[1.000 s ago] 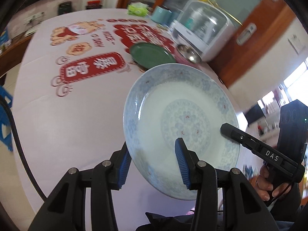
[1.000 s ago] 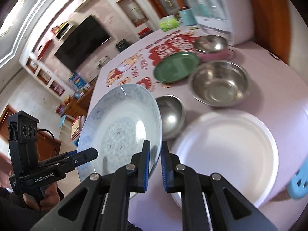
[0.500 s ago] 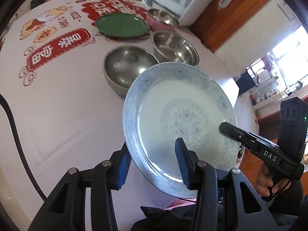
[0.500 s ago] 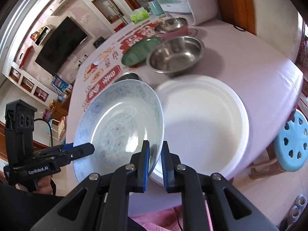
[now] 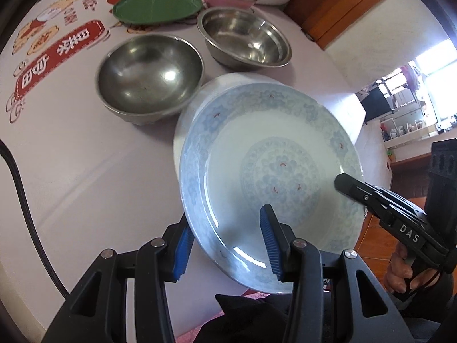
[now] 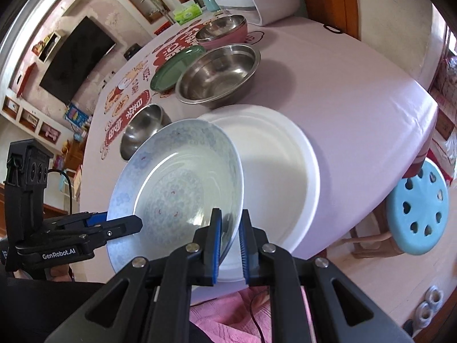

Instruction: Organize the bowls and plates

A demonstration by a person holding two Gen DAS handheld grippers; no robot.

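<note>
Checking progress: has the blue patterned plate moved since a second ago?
Yes. The blue patterned plate has come over the white plate near the table edge, away from the green plate.

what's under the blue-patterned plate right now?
A plain white round plate on the pink-clothed table, under the blue-patterned porcelain plate. Its near-left part is covered, and whether the two plates touch can't be told.

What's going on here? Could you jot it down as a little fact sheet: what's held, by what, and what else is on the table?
held: blue plate, tilted
left gripper: clamped on the plate's rim
right gripper: shut on the opposite rim
beneath: white plate on the table
also on table: three steel bowls, one nearest, one behind it, one in a pink bowl; green plate
</note>
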